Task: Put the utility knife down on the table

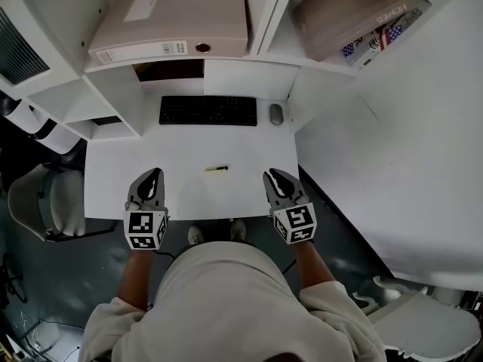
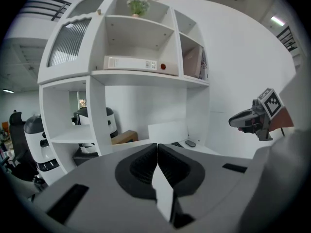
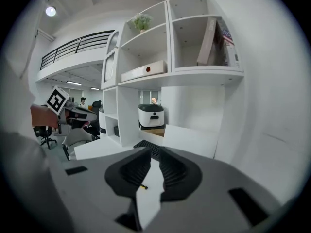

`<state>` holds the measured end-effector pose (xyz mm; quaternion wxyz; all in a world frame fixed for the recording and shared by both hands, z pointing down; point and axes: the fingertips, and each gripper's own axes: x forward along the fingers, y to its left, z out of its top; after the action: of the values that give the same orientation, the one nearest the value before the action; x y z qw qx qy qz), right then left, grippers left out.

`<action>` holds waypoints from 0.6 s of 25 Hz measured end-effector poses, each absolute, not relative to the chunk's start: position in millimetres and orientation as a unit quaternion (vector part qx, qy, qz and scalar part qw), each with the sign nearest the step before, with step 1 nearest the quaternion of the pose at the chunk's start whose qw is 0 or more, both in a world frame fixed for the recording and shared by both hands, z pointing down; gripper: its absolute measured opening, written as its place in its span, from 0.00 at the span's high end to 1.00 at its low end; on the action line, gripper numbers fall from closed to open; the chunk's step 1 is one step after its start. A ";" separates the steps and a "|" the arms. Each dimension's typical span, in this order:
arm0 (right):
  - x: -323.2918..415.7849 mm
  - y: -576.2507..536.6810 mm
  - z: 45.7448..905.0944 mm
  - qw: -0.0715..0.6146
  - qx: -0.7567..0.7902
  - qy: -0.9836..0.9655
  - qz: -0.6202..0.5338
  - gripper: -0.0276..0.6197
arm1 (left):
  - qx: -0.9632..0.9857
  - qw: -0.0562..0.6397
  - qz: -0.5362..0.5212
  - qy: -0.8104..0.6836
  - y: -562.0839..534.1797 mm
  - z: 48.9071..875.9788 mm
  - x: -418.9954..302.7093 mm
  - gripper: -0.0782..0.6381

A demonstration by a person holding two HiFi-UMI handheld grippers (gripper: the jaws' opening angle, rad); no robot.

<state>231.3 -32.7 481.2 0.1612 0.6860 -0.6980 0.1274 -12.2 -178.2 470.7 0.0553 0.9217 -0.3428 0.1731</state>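
The utility knife [image 1: 216, 169], yellow and black, lies flat on the white table [image 1: 121, 172], a little in front of its middle and between my two grippers. In the right gripper view, part of the utility knife [image 3: 142, 187] shows through the gap between the jaws. My left gripper [image 1: 153, 173] hovers at the table's front edge, left of the knife, its jaws [image 2: 157, 144] shut and empty. My right gripper [image 1: 273, 174] hangs to the right of the knife, its jaws [image 3: 154, 150] a narrow slit apart, holding nothing. Neither gripper touches the knife.
A black keyboard [image 1: 207, 110] and a mouse [image 1: 276, 114] lie at the table's back. White shelves above hold a beige binder [image 1: 170, 21] and books [image 1: 362, 13]. A chair [image 1: 41, 202] stands at the left. White wall panels close the right side.
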 end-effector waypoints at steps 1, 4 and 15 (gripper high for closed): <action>232.4 -28.5 479.3 0.157 0.691 -0.694 0.127 0.87 | 0.923 0.055 0.173 -0.339 -176.6 470.5 -10.7 0.88; 236.4 -16.7 472.7 0.143 0.706 -0.682 0.125 0.88 | 0.926 0.053 0.172 -0.332 -172.2 469.5 -6.6 0.88; 245.4 11.0 448.2 0.112 0.751 -0.645 0.088 0.95 | 0.928 0.053 0.166 -0.331 -161.2 465.2 -9.8 0.88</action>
<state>245.4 11.0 448.2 0.1118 0.7511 -0.6446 0.0884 -9.8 -161.2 465.2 0.0527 0.9277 -0.3305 0.1655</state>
